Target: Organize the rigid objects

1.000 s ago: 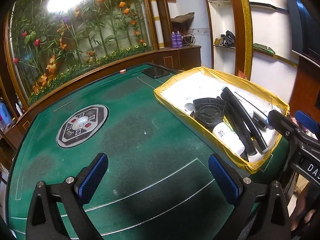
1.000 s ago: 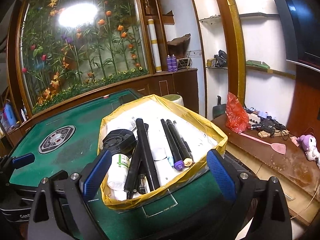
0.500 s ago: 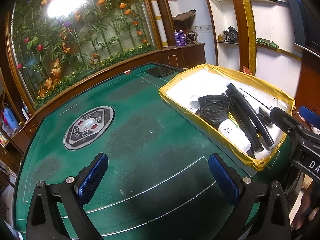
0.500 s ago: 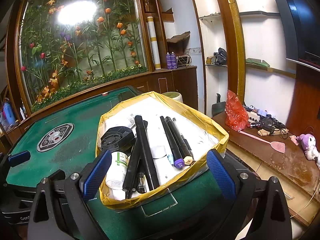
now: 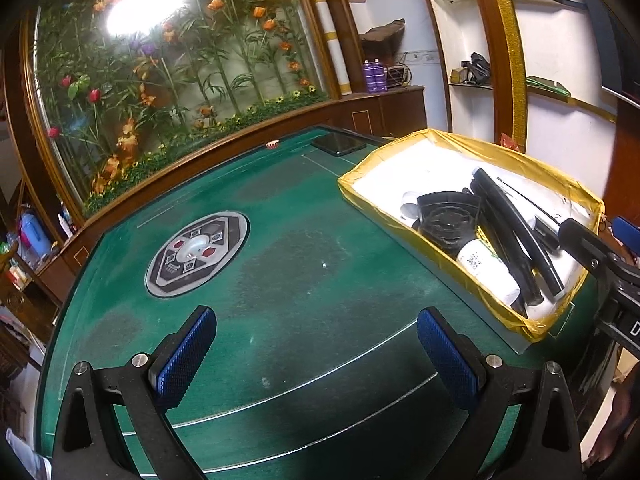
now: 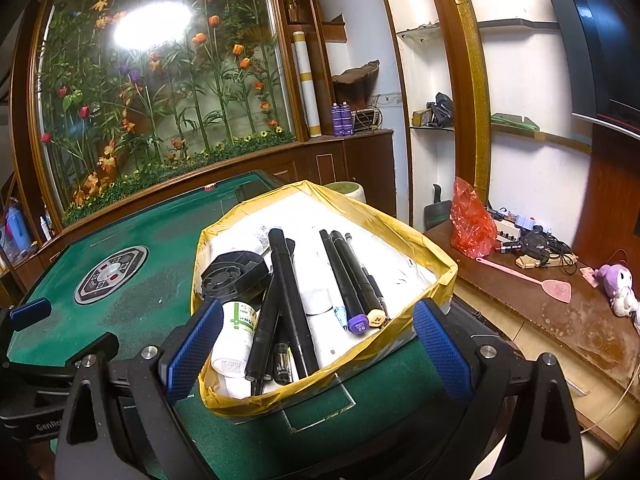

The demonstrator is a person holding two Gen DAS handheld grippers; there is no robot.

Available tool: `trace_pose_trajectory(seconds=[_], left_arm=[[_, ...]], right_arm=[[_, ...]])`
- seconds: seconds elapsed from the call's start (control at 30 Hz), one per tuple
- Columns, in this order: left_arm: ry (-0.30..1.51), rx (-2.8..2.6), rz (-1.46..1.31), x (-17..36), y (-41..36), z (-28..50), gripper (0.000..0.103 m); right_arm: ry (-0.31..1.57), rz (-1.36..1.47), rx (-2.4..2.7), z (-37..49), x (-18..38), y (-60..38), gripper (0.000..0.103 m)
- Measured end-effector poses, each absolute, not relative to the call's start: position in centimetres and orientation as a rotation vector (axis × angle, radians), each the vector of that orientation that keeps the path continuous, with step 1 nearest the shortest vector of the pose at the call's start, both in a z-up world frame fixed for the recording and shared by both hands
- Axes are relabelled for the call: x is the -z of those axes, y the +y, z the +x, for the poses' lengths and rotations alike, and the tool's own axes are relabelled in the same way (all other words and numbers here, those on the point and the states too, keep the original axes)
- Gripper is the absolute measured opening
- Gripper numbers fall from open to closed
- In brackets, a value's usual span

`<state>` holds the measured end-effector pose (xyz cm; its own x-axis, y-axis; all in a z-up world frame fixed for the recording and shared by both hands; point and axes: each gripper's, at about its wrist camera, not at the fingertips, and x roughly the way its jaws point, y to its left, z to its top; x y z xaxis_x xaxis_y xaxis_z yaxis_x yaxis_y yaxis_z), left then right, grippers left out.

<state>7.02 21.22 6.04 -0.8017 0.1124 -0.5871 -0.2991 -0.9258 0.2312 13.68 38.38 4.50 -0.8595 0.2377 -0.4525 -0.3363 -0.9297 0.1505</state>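
green felt covers the table (image 5: 304, 280), which stands before a glass wall of bamboo and orange flowers (image 5: 180, 72). a round control panel (image 5: 198, 254) sits at the table's centre, and a dark flat tablet (image 5: 339, 144) lies near the far edge. at the table's right end rests a box (image 6: 404, 240) with yellow tape round its rim and a white inside. it holds a white bottle (image 6: 236, 332) lying on its side, a black round vent piece (image 6: 234, 274) beyond it, a long black tube (image 6: 290, 296) beside both, and to the right two markers, one with a purple cap (image 6: 358, 323), one with a cream cap (image 6: 377, 317). the left gripper (image 5: 316, 354) hangs over bare felt, its blue pads spread wide with nothing between them. the right gripper (image 6: 316, 344) hovers at the near end of the box, also spread wide and empty, its pads (image 6: 442, 350) flanking the box's corner without touching it. a wooden side surface at right carries a red bag (image 6: 470, 224), a pink fly swatter (image 6: 532, 280) and a purple plush toy (image 6: 618, 280)
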Motion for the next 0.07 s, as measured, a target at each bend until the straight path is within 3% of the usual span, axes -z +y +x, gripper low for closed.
trace_pose_trajectory(seconds=[0.07], left_arm=[[0.461,-2.746,-0.878,-5.98,21.17,6.93,0.102]], right_arm=[[0.323,-0.626,-2.752,13.69,-4.50,38.38,0.095]])
